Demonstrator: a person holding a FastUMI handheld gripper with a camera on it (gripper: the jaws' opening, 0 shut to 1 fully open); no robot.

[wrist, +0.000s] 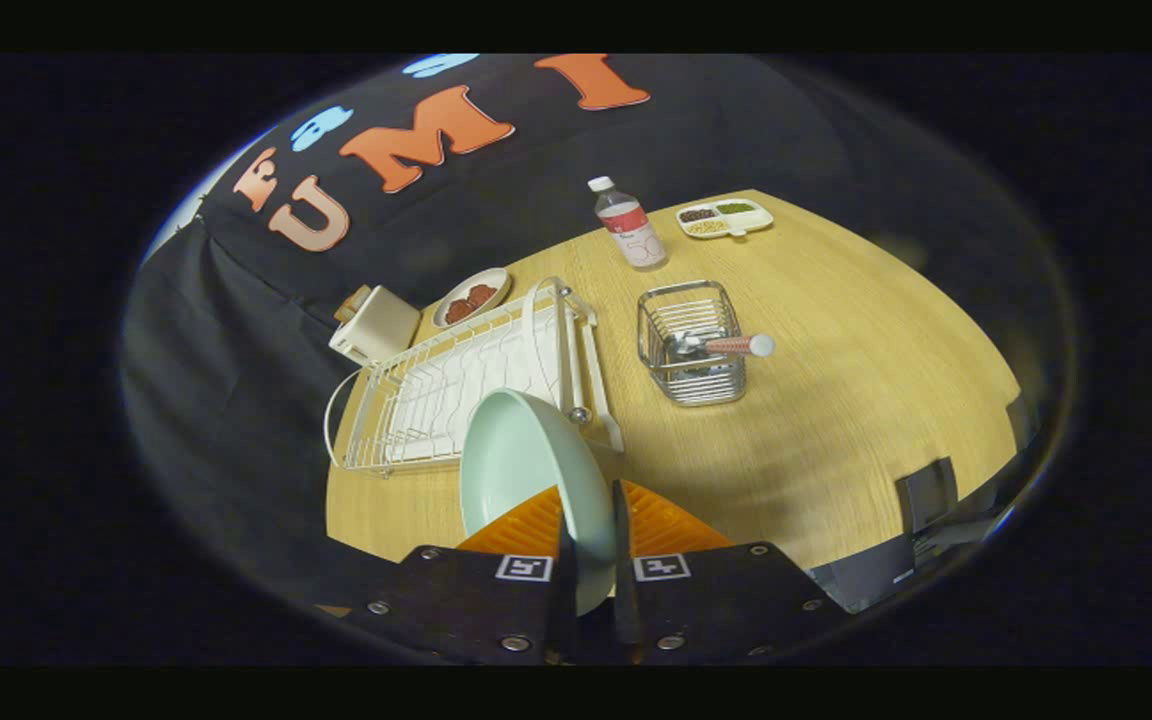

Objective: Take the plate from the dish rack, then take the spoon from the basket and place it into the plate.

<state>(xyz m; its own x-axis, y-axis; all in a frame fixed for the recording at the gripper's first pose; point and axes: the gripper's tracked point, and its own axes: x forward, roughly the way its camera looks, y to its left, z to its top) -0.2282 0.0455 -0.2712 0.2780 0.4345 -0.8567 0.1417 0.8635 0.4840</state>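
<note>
Wooden table (836,400), pale green round plate (526,470) clamped edge-on in hand-held gripper (591,560)

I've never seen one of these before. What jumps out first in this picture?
A pale green plate, standing on edge and clamped between the two fingers, catches the eye first. Behind it sits a white dish rack on the wooden table, and beside that a wire basket with a spoon poking out.
</note>
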